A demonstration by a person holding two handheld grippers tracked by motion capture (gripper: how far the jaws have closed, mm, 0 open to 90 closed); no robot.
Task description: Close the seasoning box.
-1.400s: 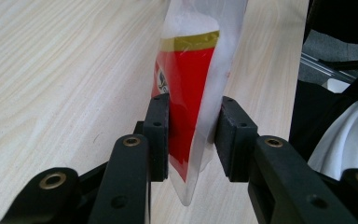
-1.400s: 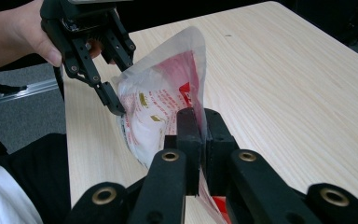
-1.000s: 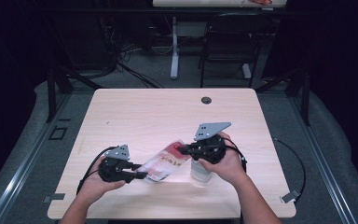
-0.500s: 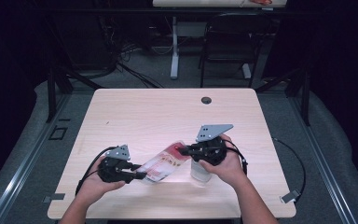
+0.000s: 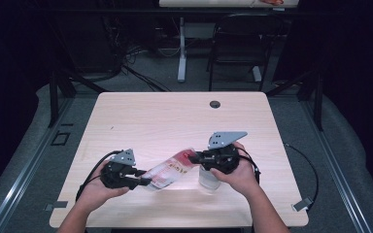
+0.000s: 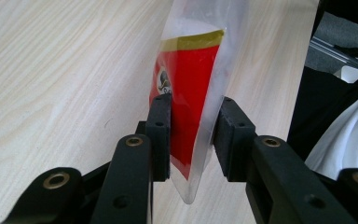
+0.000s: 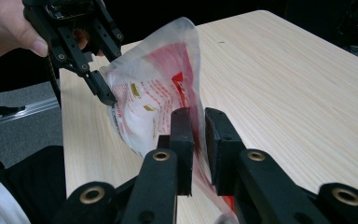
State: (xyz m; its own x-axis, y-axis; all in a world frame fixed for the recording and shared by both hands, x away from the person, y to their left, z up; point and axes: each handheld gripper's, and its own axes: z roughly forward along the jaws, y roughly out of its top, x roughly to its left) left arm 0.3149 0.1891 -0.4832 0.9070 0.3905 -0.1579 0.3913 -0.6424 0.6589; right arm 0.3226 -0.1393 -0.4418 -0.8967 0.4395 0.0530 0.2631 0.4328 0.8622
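The plastic bag is held above the table, clamped by the left gripper; the right gripper jaws, just opening, release its edge; the clear container beneath is not yet filled.

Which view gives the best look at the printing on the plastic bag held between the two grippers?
The right gripper view: the bag faces the camera with its red print spread wide. The left gripper view shows one narrow end; the high view shows it small.

Clear jar perhaps, under right hand
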